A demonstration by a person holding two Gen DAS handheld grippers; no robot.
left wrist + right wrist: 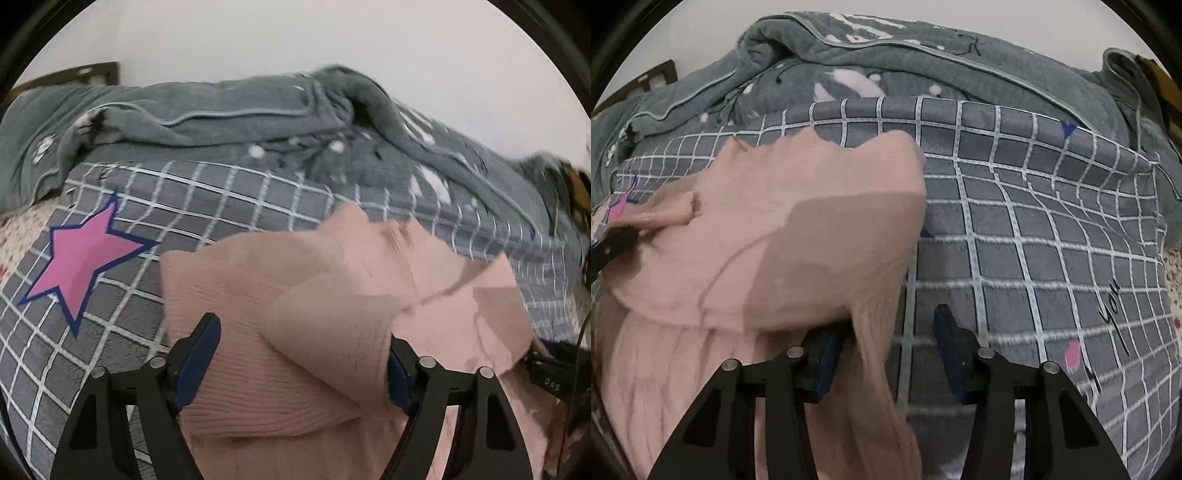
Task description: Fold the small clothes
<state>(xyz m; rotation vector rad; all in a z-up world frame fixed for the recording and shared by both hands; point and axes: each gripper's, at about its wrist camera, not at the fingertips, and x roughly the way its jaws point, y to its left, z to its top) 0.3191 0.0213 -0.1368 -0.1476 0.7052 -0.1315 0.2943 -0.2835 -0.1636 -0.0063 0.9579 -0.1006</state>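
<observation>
A small pink knit garment point(332, 295) lies rumpled on a grey checked blanket point(229, 195). My left gripper point(303, 354) is open, its jaws wide apart, with a folded pink layer bulging between them. In the right wrist view the same garment point(783, 236) covers the left half. My right gripper point(886, 350) is open, and a fold of pink fabric hangs between its fingers without being pinched. The left gripper's black tip point(613, 243) shows at the far left edge of that view, against the garment.
A pink star point(81, 262) is printed on the checked blanket. A crumpled grey-green fleece blanket point(221, 107) lies along the back, below a white wall. A floral sheet point(1172, 273) shows at the bed's right edge. A dark wooden headboard point(92, 72) is at back left.
</observation>
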